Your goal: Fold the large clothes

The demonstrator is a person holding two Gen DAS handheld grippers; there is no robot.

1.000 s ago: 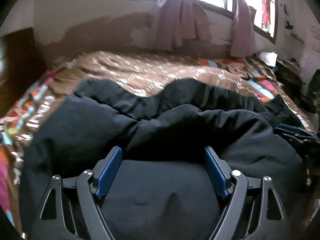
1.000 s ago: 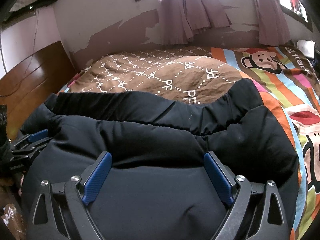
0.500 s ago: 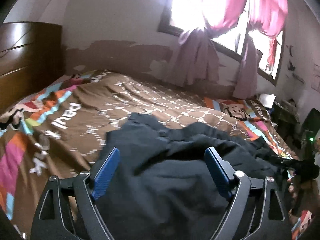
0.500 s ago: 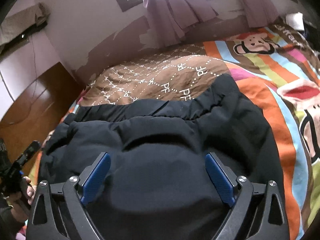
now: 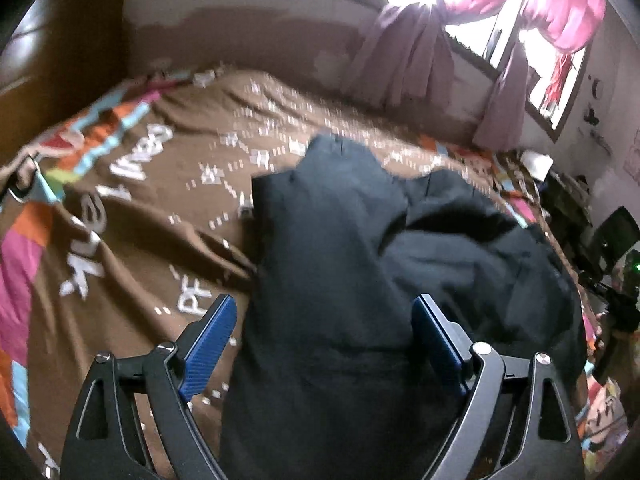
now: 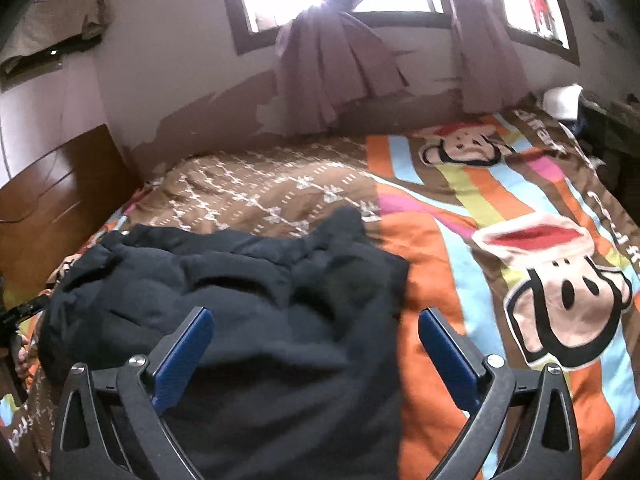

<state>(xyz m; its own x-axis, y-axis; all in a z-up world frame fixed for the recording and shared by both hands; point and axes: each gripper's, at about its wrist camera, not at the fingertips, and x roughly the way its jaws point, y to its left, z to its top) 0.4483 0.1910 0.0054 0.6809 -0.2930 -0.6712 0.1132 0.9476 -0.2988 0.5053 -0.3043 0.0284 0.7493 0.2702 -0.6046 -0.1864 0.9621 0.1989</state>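
A large black garment lies bunched in soft folds on the patterned bedspread. My left gripper hovers over its left part, open, with cloth below the blue pads but not pinched. In the right wrist view the same garment fills the lower left. My right gripper hangs over the garment's right edge. Its jaws are opening and the pads press on nothing. Each gripper shows dimly at the other view's edge: the right gripper and the left gripper.
The colourful bedspread with cartoon monkey faces lies uncovered to the garment's right and beyond it. A wooden headboard stands at the left. Tied curtains hang under bright windows on the far wall. Dark clutter sits beside the bed.
Both grippers have drawn back and apart. The left view has swung left and the right view right, baring more bedspread. The garment now looks smaller and more bunched.
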